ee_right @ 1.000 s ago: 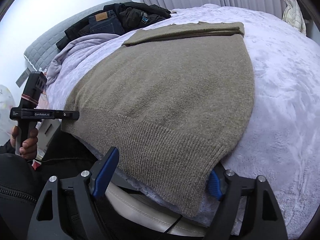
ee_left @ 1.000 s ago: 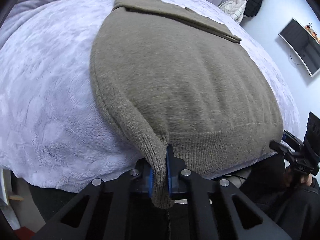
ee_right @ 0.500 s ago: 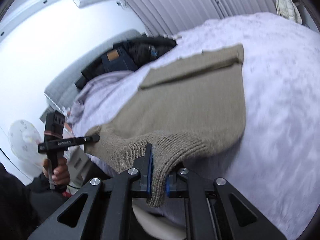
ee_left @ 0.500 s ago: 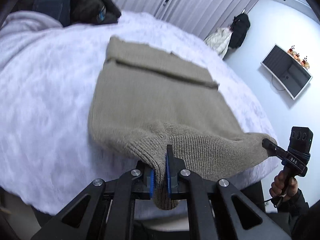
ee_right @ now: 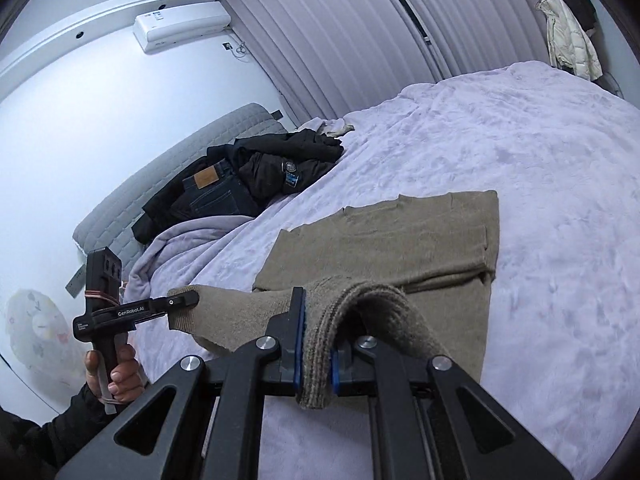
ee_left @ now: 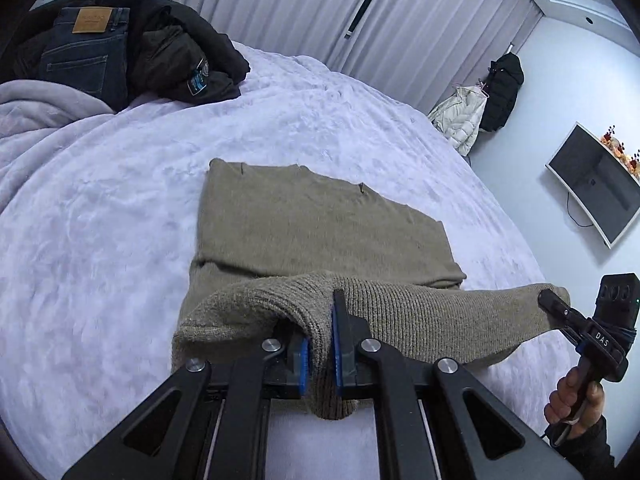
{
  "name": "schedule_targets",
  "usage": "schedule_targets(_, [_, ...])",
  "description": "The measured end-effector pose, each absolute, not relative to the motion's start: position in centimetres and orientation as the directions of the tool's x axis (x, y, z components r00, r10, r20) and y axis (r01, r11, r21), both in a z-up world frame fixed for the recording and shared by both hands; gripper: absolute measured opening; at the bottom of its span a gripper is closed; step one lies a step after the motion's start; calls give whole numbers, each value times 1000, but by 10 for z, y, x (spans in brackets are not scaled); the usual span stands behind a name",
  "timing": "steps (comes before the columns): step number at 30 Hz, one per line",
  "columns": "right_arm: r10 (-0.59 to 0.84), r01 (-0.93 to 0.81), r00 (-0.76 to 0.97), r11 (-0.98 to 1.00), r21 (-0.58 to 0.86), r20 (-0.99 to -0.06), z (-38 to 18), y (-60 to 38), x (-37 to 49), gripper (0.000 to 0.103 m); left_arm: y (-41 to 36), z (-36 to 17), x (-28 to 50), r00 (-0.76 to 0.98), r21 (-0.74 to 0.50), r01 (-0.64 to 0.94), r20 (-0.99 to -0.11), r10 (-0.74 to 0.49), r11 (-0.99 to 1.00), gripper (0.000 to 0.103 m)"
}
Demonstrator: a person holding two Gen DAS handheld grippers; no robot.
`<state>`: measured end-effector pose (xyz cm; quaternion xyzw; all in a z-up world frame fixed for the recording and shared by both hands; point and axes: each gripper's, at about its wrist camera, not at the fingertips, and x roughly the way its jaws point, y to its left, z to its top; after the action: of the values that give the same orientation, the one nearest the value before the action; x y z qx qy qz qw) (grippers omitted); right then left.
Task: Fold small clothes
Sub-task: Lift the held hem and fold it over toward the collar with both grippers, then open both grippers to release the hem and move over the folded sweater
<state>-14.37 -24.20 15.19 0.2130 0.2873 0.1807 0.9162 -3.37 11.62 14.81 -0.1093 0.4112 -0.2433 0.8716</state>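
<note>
Left gripper (ee_left: 320, 344) clenched on the ribbed hem of the sweater (ee_left: 304, 224), left corner; right gripper (ee_right: 316, 344) clenched on the hem's right corner, seen at 3 o'clock in the left view, with the hem lifted and stretched between them above the bed (ee_left: 100, 220). Beyond, at 12 o'clock, the rest of the sweater lies flat on the bed with its far part folded over. Farther off, jeans (ee_left: 86, 48) and a black jacket (ee_left: 176, 52) piled at 10 o'clock, curtains (ee_left: 360, 16) behind.
</note>
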Motion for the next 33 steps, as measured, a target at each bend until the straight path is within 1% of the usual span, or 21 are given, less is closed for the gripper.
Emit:
schedule_targets(5, [449,-172,779,825,538,-439,166,-259,-89,10,97,165,21,562,-378,332,-656,-504,864,10])
schedule_targets(9, [433,-126,777,819,560,-458,167,-272,-39,10,83,159,74,540,-397,302,-678,-498,867,10])
schedule_targets(13, [408,-78,759,831,550,-508,150,-280,14,10,66,124,127,489,-392,258,-735,-470,883,10])
schedule_targets(17, [397,20,704,817,576,-588,108,-288,64,10,57,72,172,407,-401,188,-799,-442,897,10])
schedule_targets(19, [386,58,674,823,565,-630,86,-288,80,10,59,50,186,352,-435,143,-817,-457,889,11])
schedule_targets(20, [376,80,660,825,559,-650,76,-289,86,12,62,40,192,314,-471,112,-819,-481,875,17])
schedule_targets(21, [372,102,648,823,559,-665,68,-291,91,14,67,33,197,293,-512,87,-807,-513,855,30])
schedule_targets(22, [367,145,627,811,567,-687,57,-296,97,15,71,31,200,288,-550,79,-786,-548,831,35])
schedule_targets(23, [373,178,608,796,578,-701,50,-301,101,15,76,32,203,292,-595,70,-755,-587,801,50])
schedule_targets(24, [389,207,590,774,599,-707,42,-307,106,15,80,35,205,303,-622,61,-734,-608,781,68])
schedule_targets(26, [427,248,581,718,650,-693,33,-319,112,16,91,49,205,364,-648,41,-699,-616,760,88])
schedule_targets(28, [453,255,593,678,689,-666,32,-326,113,16,97,60,202,399,-669,46,-669,-627,742,88])
schedule_targets(30, [452,240,609,678,695,-652,37,-326,111,18,100,69,195,423,-643,54,-678,-601,764,88])
schedule_targets(33, [458,210,629,678,704,-628,46,-325,109,31,92,75,185,433,-567,93,-717,-546,818,88])
